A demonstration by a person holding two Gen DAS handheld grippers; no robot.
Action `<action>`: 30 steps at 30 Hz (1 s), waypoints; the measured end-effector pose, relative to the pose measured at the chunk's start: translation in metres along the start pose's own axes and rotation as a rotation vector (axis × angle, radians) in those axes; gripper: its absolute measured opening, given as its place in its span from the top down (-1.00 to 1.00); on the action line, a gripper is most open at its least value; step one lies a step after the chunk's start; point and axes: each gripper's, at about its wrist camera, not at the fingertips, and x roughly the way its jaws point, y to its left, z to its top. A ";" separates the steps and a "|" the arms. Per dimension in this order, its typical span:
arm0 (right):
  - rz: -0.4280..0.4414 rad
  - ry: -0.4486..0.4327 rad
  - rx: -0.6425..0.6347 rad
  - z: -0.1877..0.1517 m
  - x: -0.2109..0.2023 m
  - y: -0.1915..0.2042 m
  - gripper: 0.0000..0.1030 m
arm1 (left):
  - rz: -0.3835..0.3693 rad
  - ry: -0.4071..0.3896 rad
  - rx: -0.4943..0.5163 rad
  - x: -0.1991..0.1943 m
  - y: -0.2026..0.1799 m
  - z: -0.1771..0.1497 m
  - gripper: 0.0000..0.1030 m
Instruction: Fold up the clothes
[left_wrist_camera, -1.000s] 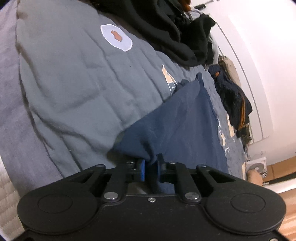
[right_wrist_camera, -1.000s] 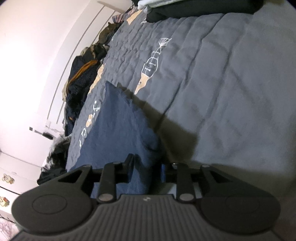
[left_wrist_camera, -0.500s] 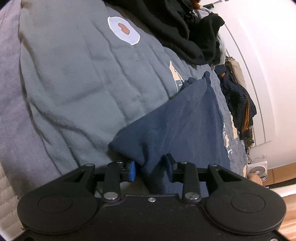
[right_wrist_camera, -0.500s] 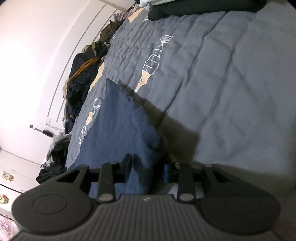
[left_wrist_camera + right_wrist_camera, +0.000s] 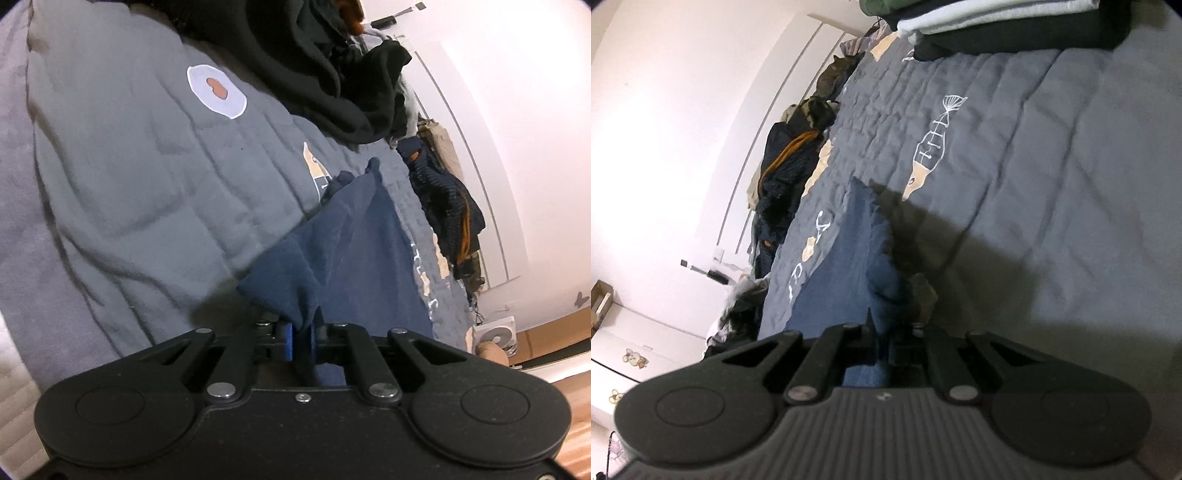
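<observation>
Reclosed since a moment ago, the left tool (image 5: 303, 341) pinches the navy garment (image 5: 354, 258) — spread ahead on the bed quilt (image 5: 129, 177); right tool (image 5: 884, 345) grips its other corner.

Bed under a grey quilted cover (image 5: 140, 192) printed with a fishbone drawing (image 5: 929, 147) and a white oval patch (image 5: 216, 91).
On it lie a flat navy-blue cloth garment (image 5: 354, 258), a heap of black clothes (image 5: 332, 74), a dark bundle with an orange stripe (image 5: 786, 158) along the wall edge, and folded black and white garments (image 5: 1004, 26) stacked at the far end.
</observation>
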 end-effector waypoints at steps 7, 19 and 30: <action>-0.029 0.028 -0.022 -0.005 -0.027 0.000 0.93 | 0.015 0.048 0.020 -0.017 0.005 -0.004 0.84; -0.220 0.057 -0.162 -0.019 -0.044 0.003 0.82 | 0.114 0.080 0.158 -0.024 0.005 -0.020 0.74; -0.357 -0.141 -0.483 -0.020 -0.061 0.037 0.58 | 0.169 0.090 0.185 -0.020 0.007 -0.024 0.62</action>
